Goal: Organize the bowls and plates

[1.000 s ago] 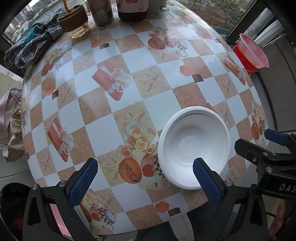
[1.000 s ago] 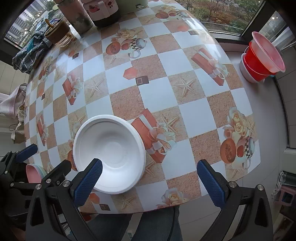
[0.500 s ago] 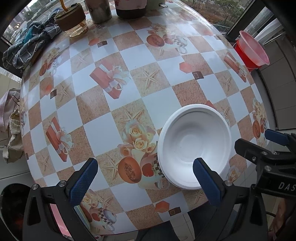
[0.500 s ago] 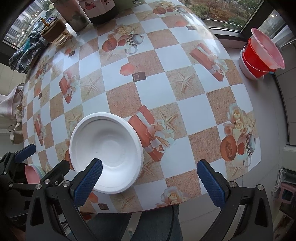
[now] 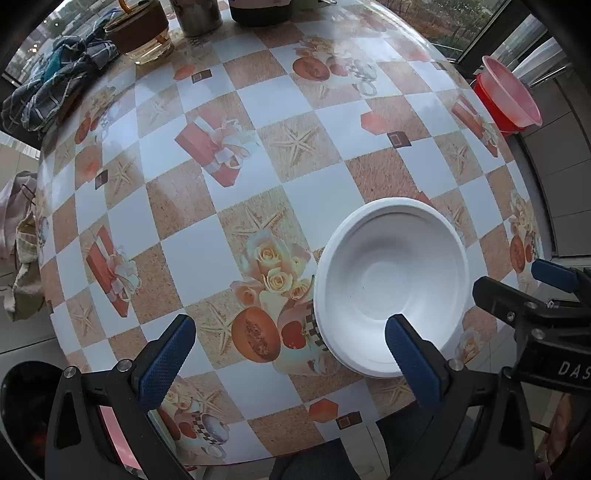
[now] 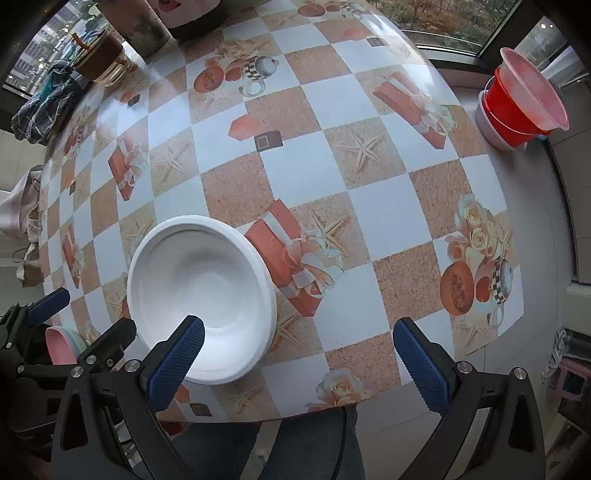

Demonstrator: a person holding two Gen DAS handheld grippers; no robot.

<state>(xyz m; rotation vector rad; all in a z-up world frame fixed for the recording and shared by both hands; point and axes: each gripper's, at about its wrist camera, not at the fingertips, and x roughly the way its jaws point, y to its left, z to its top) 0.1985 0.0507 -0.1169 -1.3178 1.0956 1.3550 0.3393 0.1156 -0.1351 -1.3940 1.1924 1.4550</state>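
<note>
A white bowl (image 5: 391, 284) stands upright near the front edge of the checked table (image 5: 229, 162); it also shows in the right wrist view (image 6: 201, 295). My left gripper (image 5: 288, 354) is open and empty above the front edge, its right finger over the bowl's near rim. My right gripper (image 6: 299, 356) is open and empty, its left finger over the bowl's near rim. A stack of pink and red bowls (image 6: 524, 99) sits on the ledge at the far right. Pink and pale plates (image 6: 61, 343) lie low at the left, partly hidden by the left gripper.
A glass cup with a brown band (image 5: 142, 31), a metal tumbler (image 5: 199, 14) and a dark jar stand at the table's far edge. A checked cloth (image 5: 55, 81) lies at the far left. A person's legs (image 6: 306, 450) are under the front edge.
Both grippers have drifted slightly forward over the table; the bowl sits in the same spot. Both stay open.
</note>
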